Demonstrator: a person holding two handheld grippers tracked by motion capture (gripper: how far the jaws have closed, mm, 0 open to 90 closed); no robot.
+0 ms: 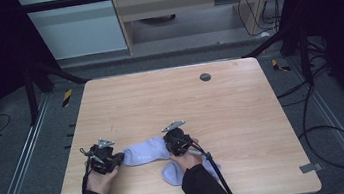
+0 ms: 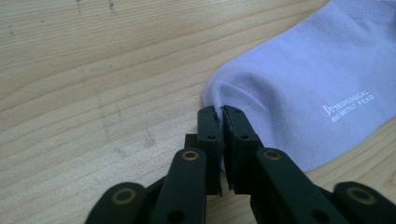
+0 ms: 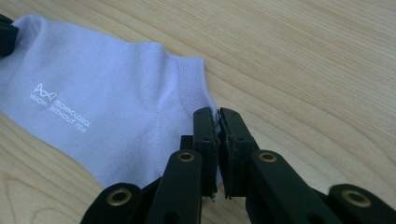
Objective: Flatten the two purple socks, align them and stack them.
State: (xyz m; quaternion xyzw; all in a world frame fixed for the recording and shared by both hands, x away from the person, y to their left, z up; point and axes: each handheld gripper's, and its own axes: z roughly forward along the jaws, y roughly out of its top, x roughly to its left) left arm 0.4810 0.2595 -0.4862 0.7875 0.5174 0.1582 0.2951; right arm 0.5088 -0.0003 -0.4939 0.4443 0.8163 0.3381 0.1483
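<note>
Lying flat near the bench's (image 1: 243, 118) front edge, the pale sock (image 1: 144, 151) was pinched at both ends, toe by the left gripper (image 2: 218, 112) and cuff by the right gripper (image 3: 217, 113); such thin bites of fabric could be lost if pulled unevenly.

A sock (image 1: 143, 151) is lying flat in the lower middle of the table (image 1: 233, 119), stretching between the left gripper (image 1: 116, 159) and right gripper (image 1: 170, 148). Another sock (image 1: 172, 172), partly hidden, seems to be lying just below it.
</note>
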